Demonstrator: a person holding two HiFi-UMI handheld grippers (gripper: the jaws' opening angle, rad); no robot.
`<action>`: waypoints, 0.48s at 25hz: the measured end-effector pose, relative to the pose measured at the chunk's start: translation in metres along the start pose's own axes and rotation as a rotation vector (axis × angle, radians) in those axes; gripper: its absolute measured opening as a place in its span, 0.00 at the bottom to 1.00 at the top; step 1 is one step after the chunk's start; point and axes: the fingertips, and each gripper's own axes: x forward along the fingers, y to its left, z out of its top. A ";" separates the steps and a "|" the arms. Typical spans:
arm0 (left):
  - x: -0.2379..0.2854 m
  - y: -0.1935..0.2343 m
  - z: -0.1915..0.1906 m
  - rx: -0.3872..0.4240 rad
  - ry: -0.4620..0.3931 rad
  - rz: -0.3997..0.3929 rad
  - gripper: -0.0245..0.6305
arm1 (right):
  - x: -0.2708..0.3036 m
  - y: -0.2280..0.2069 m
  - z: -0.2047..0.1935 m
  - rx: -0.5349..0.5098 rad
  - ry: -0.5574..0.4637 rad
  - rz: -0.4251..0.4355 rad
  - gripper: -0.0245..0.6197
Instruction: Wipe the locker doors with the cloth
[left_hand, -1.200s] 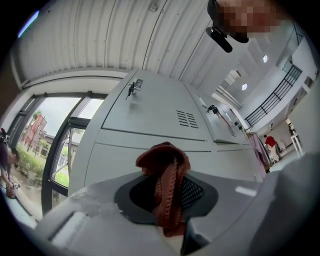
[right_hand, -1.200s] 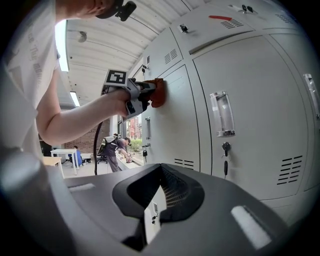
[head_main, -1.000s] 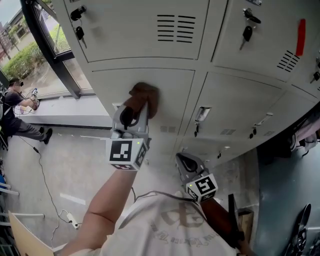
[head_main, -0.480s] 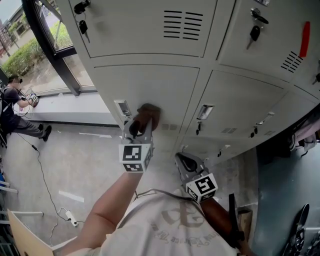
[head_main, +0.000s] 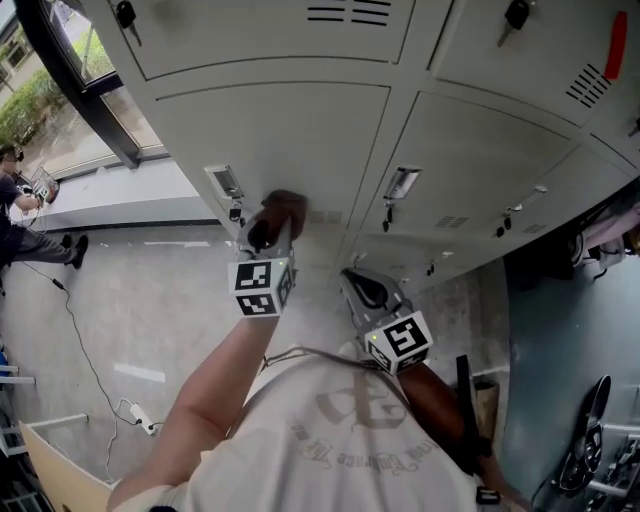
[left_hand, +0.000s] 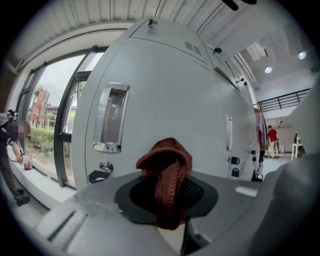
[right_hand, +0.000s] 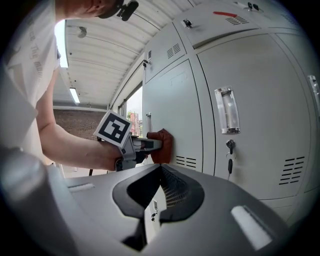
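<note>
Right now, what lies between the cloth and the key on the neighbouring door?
In the right gripper view, vent slots beside the cloth, then the vertical door seam; otherwise bare metal.

The grey concrete floor (head_main: 150, 300) runs out from the foot of the lockers (head_main: 300, 130), which stand straight on it, and it turns a darker blue-grey off their right end. Out in the open in front of the lockers' left end, a thin dark cable (head_main: 82, 345) trails over the concrete to a white power strip (head_main: 140, 432) lying flat, with a short pale stripe (head_main: 140, 373) marked on the floor just beside the cable. Farther left of the lockers, by the low ledge (head_main: 110, 205) under the window, a person (head_main: 30, 243) has their feet on the floor.
</note>
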 end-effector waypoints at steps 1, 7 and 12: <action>0.002 0.002 -0.005 0.000 0.011 -0.006 0.18 | 0.003 0.001 0.000 -0.003 0.003 0.000 0.05; 0.003 0.006 -0.022 0.001 0.011 -0.029 0.18 | 0.015 0.010 -0.006 -0.025 0.057 0.018 0.05; 0.007 0.015 -0.036 0.001 -0.004 -0.007 0.18 | 0.025 0.013 0.002 -0.050 0.052 0.058 0.05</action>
